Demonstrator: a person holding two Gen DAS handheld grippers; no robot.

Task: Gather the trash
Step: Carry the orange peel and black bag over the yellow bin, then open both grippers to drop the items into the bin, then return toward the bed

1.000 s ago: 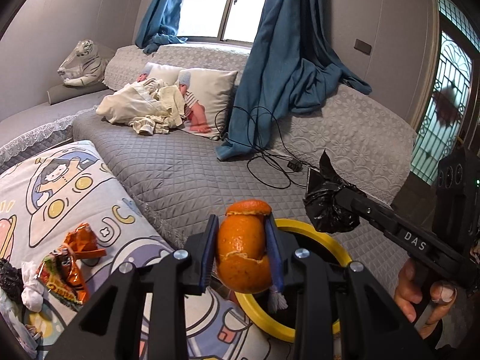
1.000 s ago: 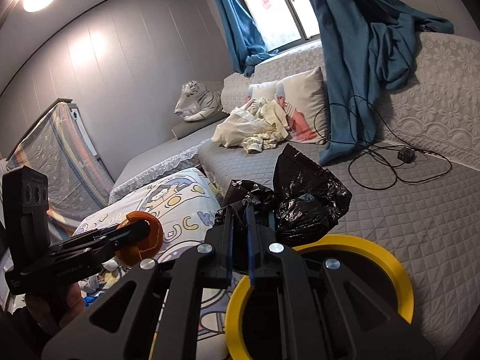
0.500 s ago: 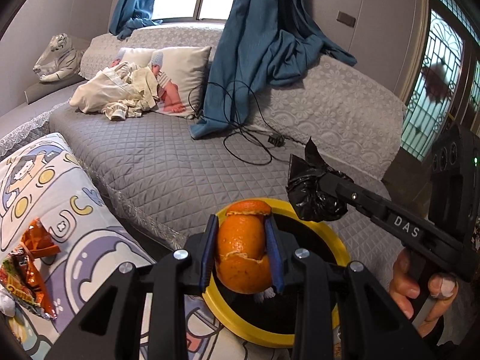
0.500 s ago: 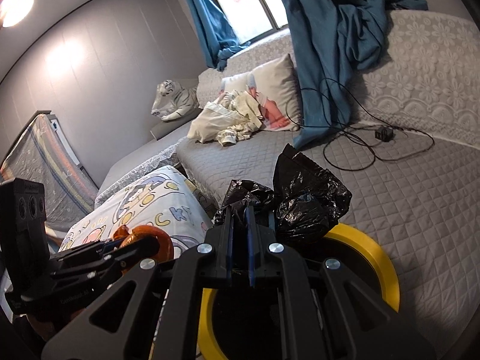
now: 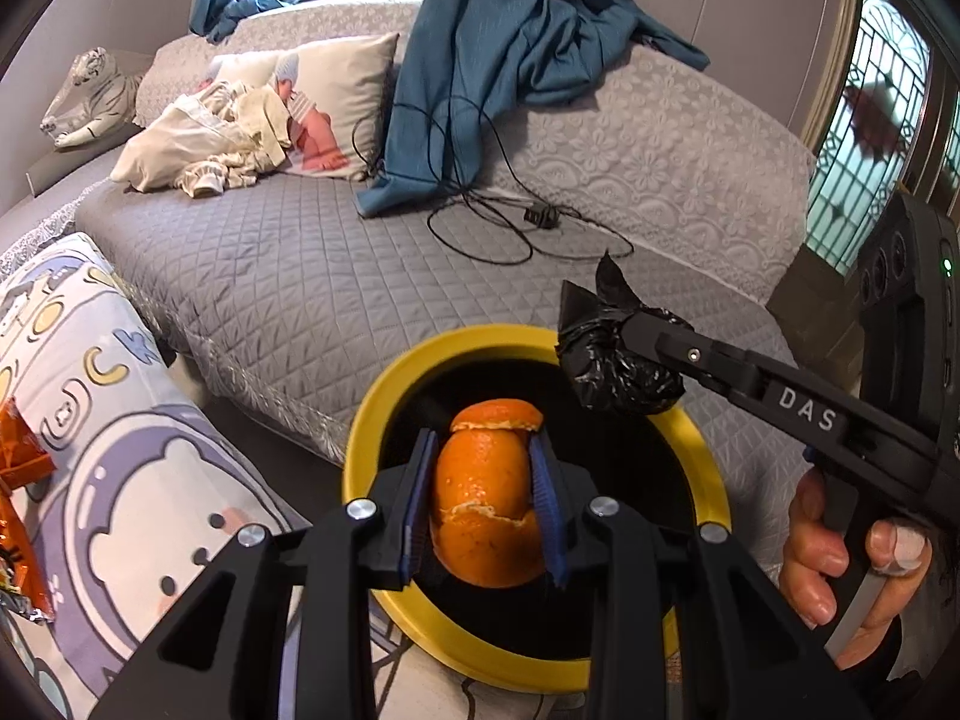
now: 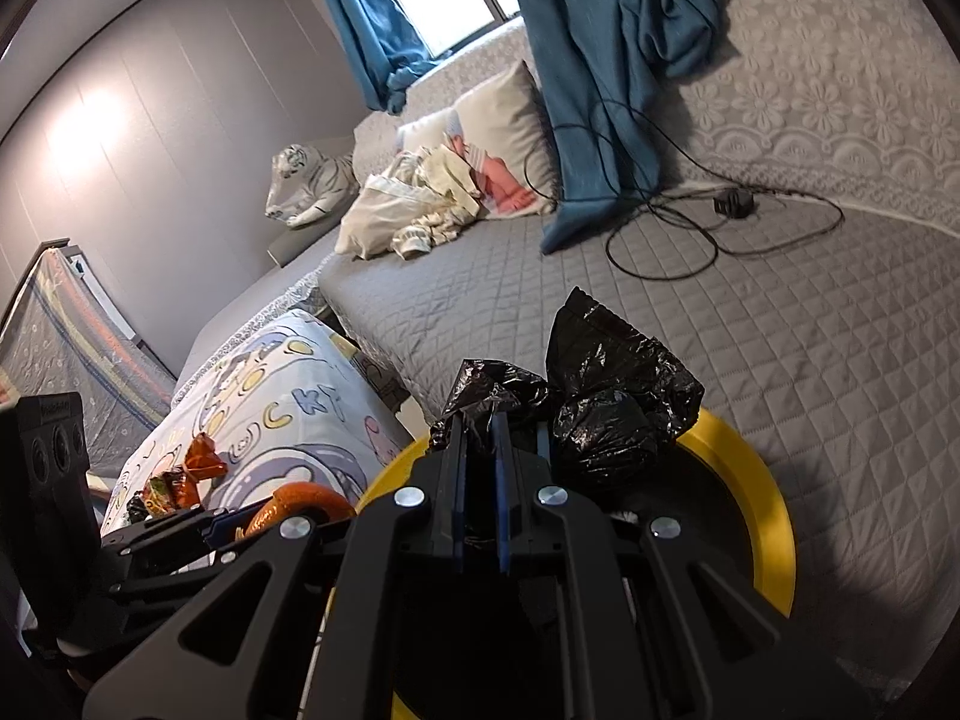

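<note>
A: Where the left gripper (image 5: pixel 485 501) shows, jaws pinch an orange peel (image 5: pixel 487 504) from both sides, peel upright, torn rim on top.
B: Over what?
A: Over the bin (image 5: pixel 384 414), yellow rim, black inside. Peel hangs above the opening, not in it.
B: Right gripper (image 6: pixel 480 480)?
A: Jaws pressed nearly together on a black bag (image 6: pixel 606 384), pinching its bunched edge. Bag sits at the far rim of the bin (image 6: pixel 774 528). From the left view the same bag (image 5: pixel 612 360) is at the right gripper's (image 5: pixel 627 327) tip, over the rim.
B: Hand visible?
A: Right hand (image 5: pixel 840 558) on the handle, lower right of the left view.
B: Other trash?
A: Snack wrapper (image 6: pixel 180 477) on the cartoon cover (image 6: pixel 282 396), left of the bin; its orange edge (image 5: pixel 21 480) shows in the left view too.
B: Background?
A: Grey sofa (image 5: pixel 288 276) behind the bin, cable (image 5: pixel 510 228) with adapter on it, blue curtain (image 5: pixel 498 60) draped down, pillow (image 5: pixel 336 96), cloth pile (image 5: pixel 198 144), toy tiger (image 5: pixel 90 96) far left.
</note>
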